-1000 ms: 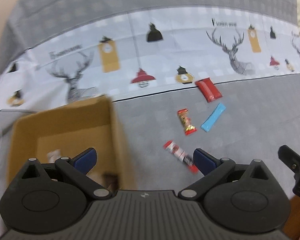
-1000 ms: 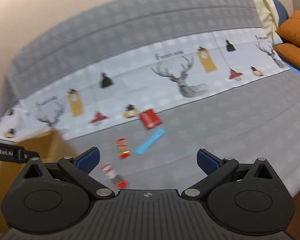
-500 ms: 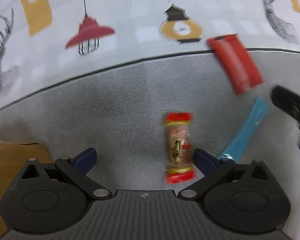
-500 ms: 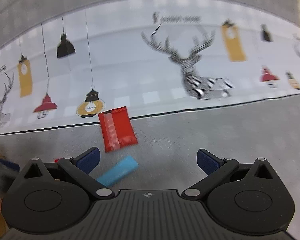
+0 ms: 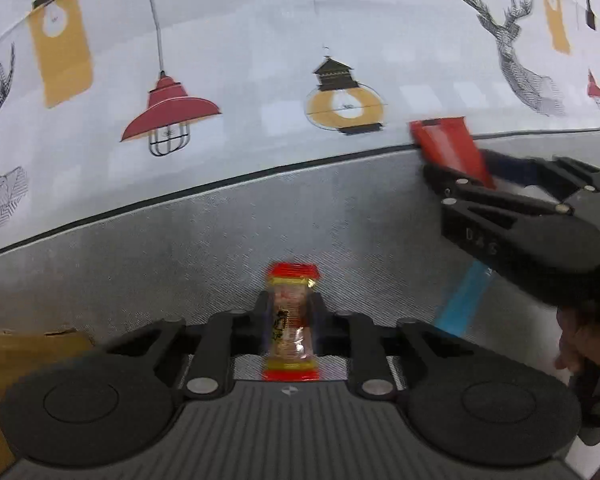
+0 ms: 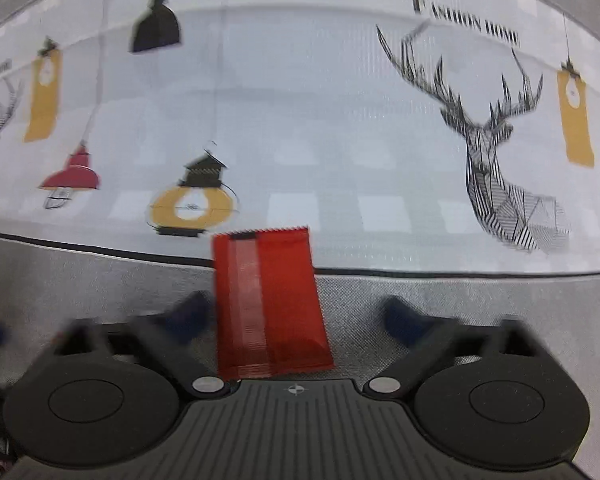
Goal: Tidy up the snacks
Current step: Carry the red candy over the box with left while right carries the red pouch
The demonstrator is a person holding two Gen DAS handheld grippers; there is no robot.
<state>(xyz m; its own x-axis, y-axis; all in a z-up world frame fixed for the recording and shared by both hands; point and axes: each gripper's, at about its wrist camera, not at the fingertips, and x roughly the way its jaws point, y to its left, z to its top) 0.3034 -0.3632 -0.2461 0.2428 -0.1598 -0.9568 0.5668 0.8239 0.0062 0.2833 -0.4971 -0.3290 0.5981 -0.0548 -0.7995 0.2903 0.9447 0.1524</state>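
Note:
In the left wrist view my left gripper is shut on a small red and gold candy wrapper lying on the grey cloth. A cardboard box shows at the lower left edge. My right gripper is open, with its blurred blue-padded fingers either side of a flat red packet at the cloth's black seam line. The same packet and the right gripper show at the right of the left wrist view. A blue stick packet lies below the right gripper there.
The bed cover is grey near me and white beyond, printed with lamps and deer. A hand holds the right gripper at the right edge of the left wrist view.
My left gripper has closed on the red and gold candy. My right gripper has moved forward so the red packet lies between its fingers, which have narrowed.

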